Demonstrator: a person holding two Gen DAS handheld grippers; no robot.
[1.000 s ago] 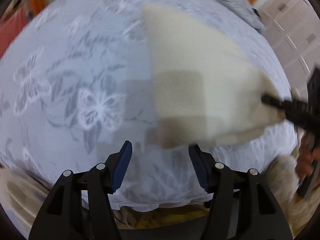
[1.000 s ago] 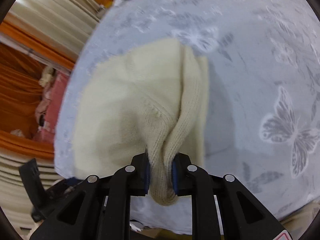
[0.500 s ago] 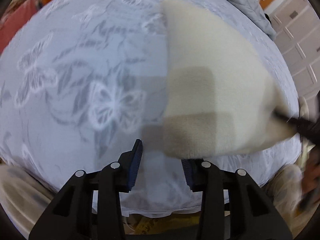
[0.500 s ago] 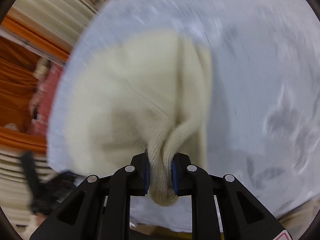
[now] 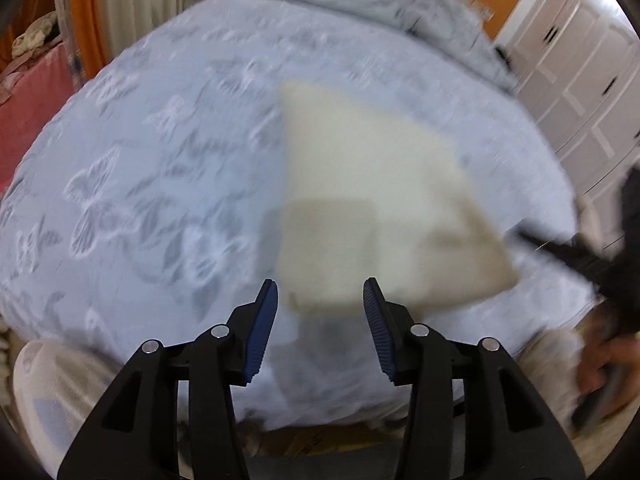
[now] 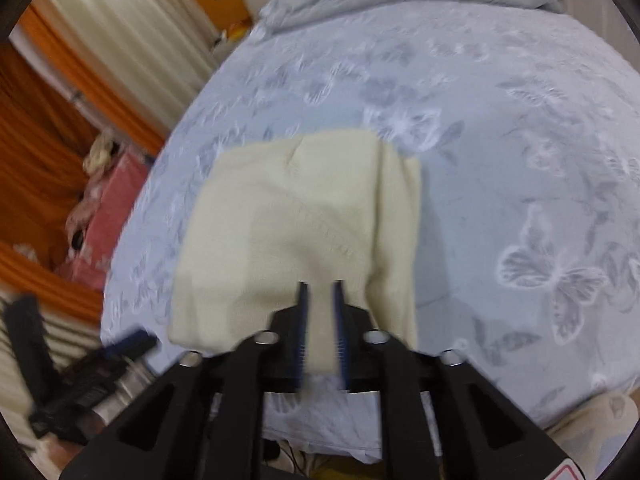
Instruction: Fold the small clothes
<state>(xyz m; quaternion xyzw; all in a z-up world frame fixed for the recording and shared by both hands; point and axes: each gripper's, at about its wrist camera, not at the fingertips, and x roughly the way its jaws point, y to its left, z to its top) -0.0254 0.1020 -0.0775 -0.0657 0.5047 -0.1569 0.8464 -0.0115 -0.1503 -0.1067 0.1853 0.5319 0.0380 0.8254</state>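
Nearest in the left wrist view, the left gripper (image 5: pixel 321 283) hangs over the near edge of the bed with its blue pads spread apart; its jaws have just been opening, and they press on nothing, though the near corner of the cream knitted garment (image 5: pixel 360 184) shows below and just beyond the tips. In the right wrist view the right gripper (image 6: pixel 320 285) is clenched on a narrow strip of that garment's near edge, the cloth pinched between the two pads and hanging a little below them. At the right rim of the left view a person's hand (image 5: pixel 608 360) is in view, blurred. The garment lies spread on the pale blue bedspread (image 5: pixel 140 200) near its front edge, lifted only where the right jaws hold it; it is roughly flat, with one side doubled over as a long band along its right edge in the right view. Butterflies and leaves are woven into the bedspread on both sides of the garment. Farther off, a rumpled grey quilt (image 5: pixel 380 4) is heaped at the far end of the bed. Beyond the bed stand a white panelled cupboard (image 5: pixel 580 60), an orange curtain (image 6: pixel 36 140) and a pale pleated curtain (image 6: pixel 120 32), with a pink cloth (image 6: pixel 112 208) beside the bed
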